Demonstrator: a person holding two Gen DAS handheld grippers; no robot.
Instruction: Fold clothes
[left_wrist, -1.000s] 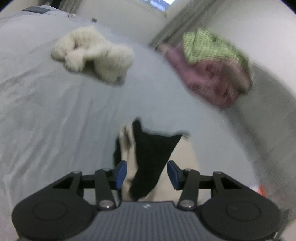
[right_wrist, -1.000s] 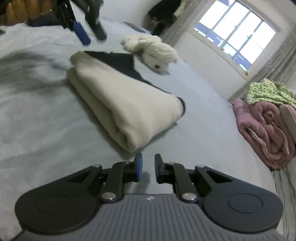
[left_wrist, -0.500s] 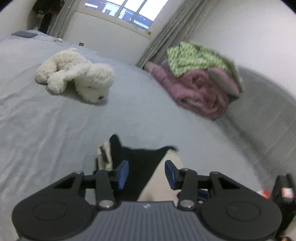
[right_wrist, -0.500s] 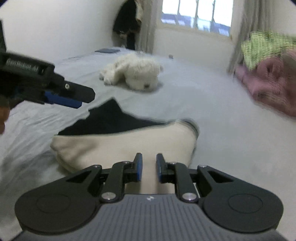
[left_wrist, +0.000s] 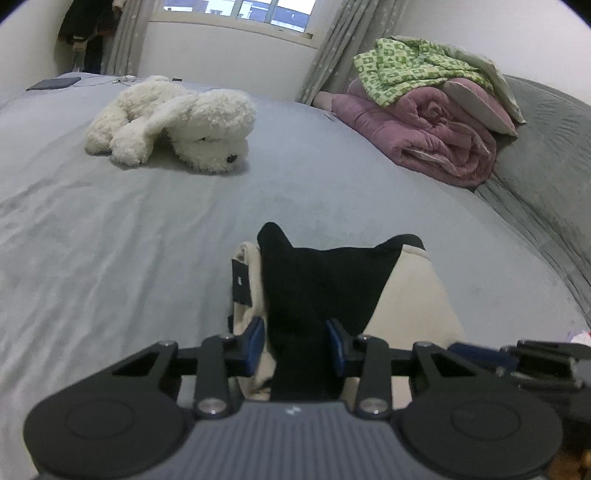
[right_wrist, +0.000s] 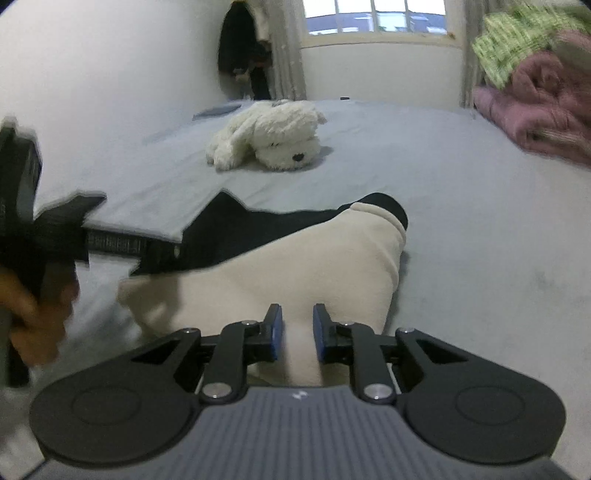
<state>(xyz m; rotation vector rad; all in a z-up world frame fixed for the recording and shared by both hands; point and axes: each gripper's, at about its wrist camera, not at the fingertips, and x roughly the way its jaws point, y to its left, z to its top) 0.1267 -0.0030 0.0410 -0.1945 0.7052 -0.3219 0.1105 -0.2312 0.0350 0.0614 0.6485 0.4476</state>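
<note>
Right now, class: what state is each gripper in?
Left gripper: open around the folded garment's black part.
Right gripper: partly open, cream fabric between its fingers.

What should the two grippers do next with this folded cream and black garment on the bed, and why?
Probably close both grippers on it. The left gripper is open astride the black part of the garment, and the right gripper stands slightly open around a cream fold, so neither seems to hold it yet.
</note>
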